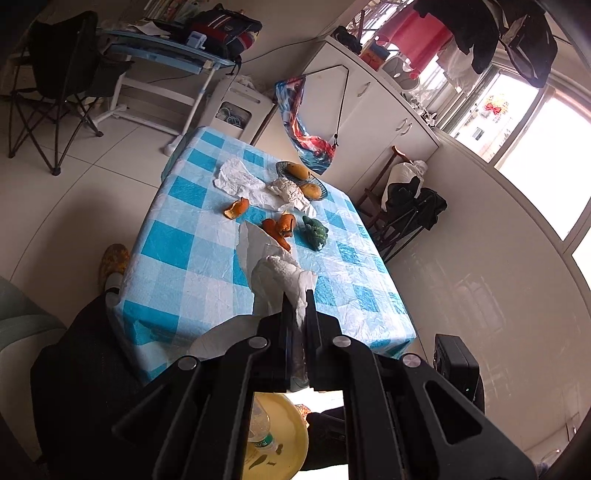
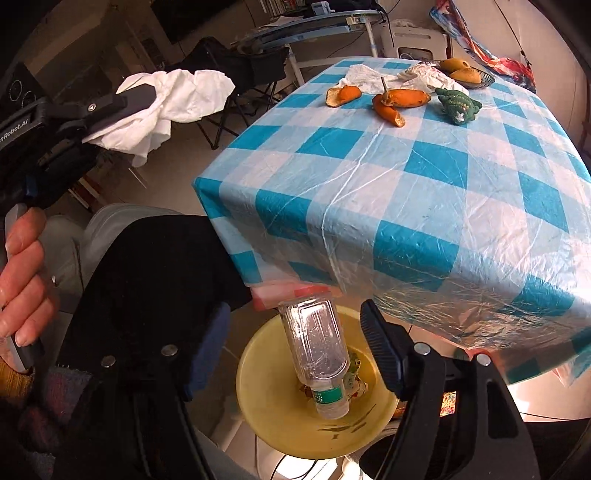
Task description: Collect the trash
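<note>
Checked tablecloth point(image 2: 424, 177) bears peels point(image 2: 402, 99) — left tool point(image 1: 299, 295) clenches tissue point(image 1: 284, 273), right tool point(image 2: 295, 325) released.

Tablecloth point(image 1: 207, 236): blue-and-white check, draped over table edges
Green knitted toy point(image 1: 315, 232): lying on cloth; near far end
Dark dish point(image 1: 322, 194): holding two yellow-brown fruits point(image 1: 300, 171)
Folding chair point(image 1: 55, 81): black; standing on pale floor beyond table
Hanging clothes point(image 1: 417, 33): red and black; near window
</note>
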A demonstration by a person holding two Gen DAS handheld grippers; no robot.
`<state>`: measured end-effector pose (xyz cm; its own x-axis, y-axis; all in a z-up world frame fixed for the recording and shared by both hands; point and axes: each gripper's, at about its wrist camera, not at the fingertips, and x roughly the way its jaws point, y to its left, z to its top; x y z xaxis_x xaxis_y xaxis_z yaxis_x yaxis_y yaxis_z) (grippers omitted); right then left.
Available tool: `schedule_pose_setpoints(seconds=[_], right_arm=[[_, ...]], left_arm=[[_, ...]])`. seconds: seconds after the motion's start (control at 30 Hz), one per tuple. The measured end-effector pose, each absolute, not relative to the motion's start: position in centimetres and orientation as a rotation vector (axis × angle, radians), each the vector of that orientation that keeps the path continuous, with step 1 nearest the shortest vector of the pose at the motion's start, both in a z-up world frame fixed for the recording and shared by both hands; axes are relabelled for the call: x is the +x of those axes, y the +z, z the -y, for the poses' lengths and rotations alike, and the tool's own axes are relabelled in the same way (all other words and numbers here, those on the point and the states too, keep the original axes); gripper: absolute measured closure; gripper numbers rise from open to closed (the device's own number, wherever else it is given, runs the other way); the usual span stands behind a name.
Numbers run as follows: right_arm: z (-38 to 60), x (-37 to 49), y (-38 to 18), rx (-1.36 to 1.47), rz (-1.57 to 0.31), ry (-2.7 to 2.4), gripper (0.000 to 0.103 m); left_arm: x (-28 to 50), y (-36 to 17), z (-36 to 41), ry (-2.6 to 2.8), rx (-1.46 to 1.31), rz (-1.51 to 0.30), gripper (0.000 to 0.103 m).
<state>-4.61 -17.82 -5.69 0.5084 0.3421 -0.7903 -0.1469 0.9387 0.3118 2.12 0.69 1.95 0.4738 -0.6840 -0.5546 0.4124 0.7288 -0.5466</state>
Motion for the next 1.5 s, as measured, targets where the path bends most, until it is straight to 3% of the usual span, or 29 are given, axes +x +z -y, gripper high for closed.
schedule_pose_setpoints(seconds=[0.27, 0.53, 0.63, 0.7, 0.87, 1.0, 1.5], right_arm=[[22.2, -5.7, -3.5, 0.378, -0.811, 0.159, 0.028], [22.9, -5.9, -3.1, 0.397, -0.773, 0.095, 0.028], [22.8, -5.7, -3.3, 0.383, -0.783, 0.087, 0.028], [22.7, -5.7, -3.5, 0.368, -0.789, 0.083, 0.028], [22.1, -5.6, -3.8, 0.33, -0.799, 0.076, 0.028], [21.9, -5.6, -4.0, 0.315, -0.803, 0.073, 0.027], [21.0, -5.4, -4.5, 0.26, -0.827, 0.072, 0.026]], left_arm=[[-1.6, -3.2, 2.2, -0.73, -0.284, -1.051, 0.097], [-3.8, -7.7, 5.4, -0.752, -0.114, -1.235, 0.096], [-3.9, -8.5, 5.8, -0.725, -0.056, -1.261, 0.079], [-3.9, -8.3, 5.6, -0.701, -0.051, -1.239, 0.055], [-3.3, -6.4, 3.6, -0.633, -0.133, -1.102, 0.042], [-2.7, -4.4, 0.9, -0.493, -0.188, -0.939, 0.026], [-1.2, -5.0, -1.3, -0.394, -0.262, -0.919, 0.022]])
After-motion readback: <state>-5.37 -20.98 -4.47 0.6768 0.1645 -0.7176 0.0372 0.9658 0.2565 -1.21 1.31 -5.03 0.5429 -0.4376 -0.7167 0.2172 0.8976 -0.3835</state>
